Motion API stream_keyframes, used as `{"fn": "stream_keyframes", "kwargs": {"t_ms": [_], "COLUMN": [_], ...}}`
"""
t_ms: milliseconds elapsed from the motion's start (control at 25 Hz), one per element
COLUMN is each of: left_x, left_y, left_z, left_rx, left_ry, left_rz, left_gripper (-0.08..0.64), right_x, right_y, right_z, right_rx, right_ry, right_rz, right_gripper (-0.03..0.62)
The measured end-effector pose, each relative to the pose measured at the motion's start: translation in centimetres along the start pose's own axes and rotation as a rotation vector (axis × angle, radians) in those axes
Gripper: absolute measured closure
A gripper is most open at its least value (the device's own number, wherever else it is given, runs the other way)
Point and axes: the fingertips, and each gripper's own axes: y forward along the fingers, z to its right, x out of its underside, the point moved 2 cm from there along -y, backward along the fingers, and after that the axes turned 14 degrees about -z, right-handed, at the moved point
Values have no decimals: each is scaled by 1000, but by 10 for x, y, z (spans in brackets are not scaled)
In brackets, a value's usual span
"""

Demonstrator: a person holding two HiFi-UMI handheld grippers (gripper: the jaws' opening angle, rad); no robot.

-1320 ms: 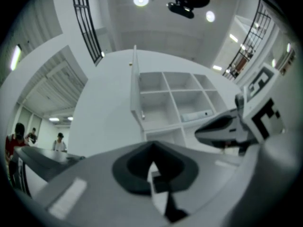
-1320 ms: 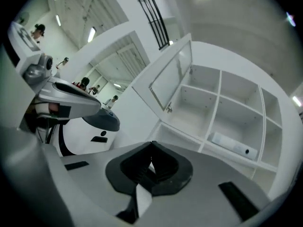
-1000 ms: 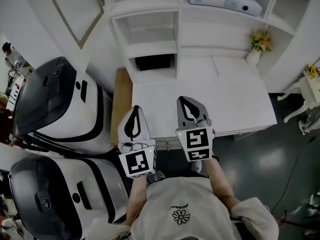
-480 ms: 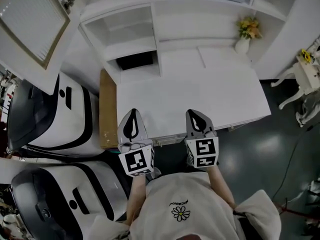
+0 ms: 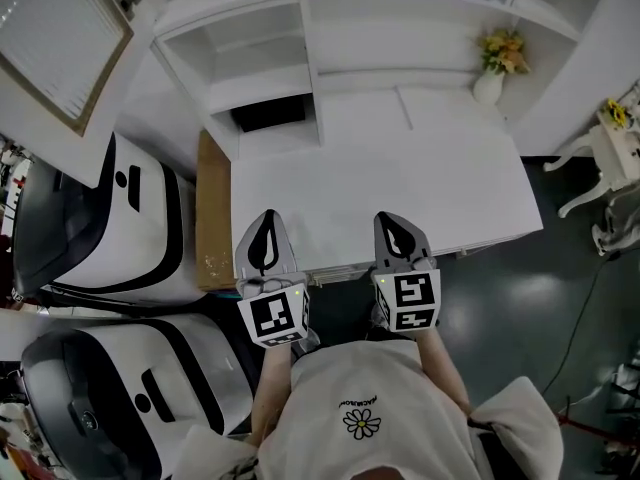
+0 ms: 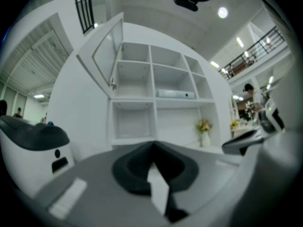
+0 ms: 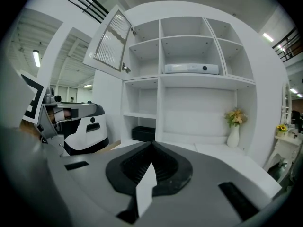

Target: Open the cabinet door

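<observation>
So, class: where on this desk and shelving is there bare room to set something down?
The desk top is bare from near edge to shelving, except the flower vase at its far right. Most cubbies are empty; a black box sits in the bottom left one, a grey device occupies another. Left of the desk it is crowded with white machines.

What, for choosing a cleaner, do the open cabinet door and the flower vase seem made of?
Cabinet door: matte white frame, likely painted wood or board; the panel shows fine vertical ribs, so probably reeded glass or acrylic. Vase: smooth white with a slight sheen, probably ceramic.
</observation>
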Motion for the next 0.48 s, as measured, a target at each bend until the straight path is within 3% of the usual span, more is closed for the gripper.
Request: {"fn": "stream_keyframes", "kwargs": {"t_ms": [480], "left_x": [3], "left_y": [-5], "left_z": [-1], "left_rx": [-10], "left_ry": [-10], "left_rz": [-15], "left_gripper": [554], "right_x": [5], "right_y": [-5], "right_z": [4], "right_rx": [5], "right_ry": [4], "right_rz": [1], "right_gripper": [594]}}
